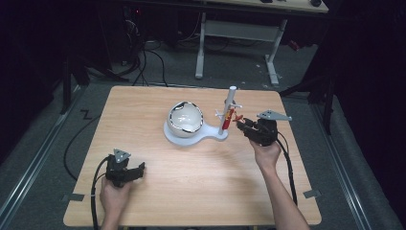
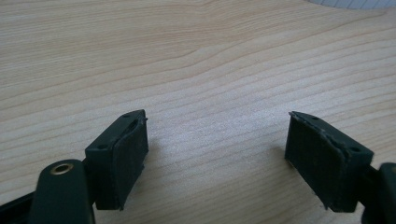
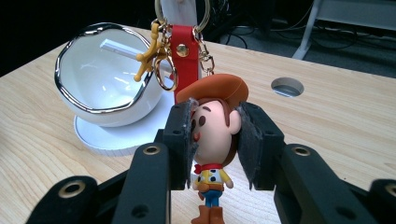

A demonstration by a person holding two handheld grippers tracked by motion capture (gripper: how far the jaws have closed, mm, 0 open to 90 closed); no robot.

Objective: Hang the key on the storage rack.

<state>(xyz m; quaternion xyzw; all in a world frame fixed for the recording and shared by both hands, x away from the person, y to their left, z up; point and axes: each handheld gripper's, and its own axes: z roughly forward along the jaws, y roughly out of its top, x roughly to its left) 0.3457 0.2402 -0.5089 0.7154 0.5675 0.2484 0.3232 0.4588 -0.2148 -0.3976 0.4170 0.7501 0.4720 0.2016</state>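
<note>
Two tools: the right tool [image 3: 215,144] has its pads pressed on the head of the cowboy keychain figure [image 3: 212,140]; the left tool [image 2: 215,158] rests with its jaws wide and nothing between them, low over bare table [image 2: 196,56] near the person's side.
Figure's place: it hangs by a red strap [image 3: 183,51] and gold rings from the white peg stand [image 1: 229,112], just beside the white bowl-shaped dish [image 1: 186,119] that shares the stand's base, toward the far right of the table.
Step in hand: judged from the grip, the figure has just been taken hold of while still hooked on its peg, either to lift it off or to finish hanging it.
Next move: if taking it off, the ring must be raised and slid clear of the peg tip without tugging the stand over; a steady hold on the smooth head matters.
Writing: no brand, label or lettering can be read on the figure, strap, dish or stand.
</note>
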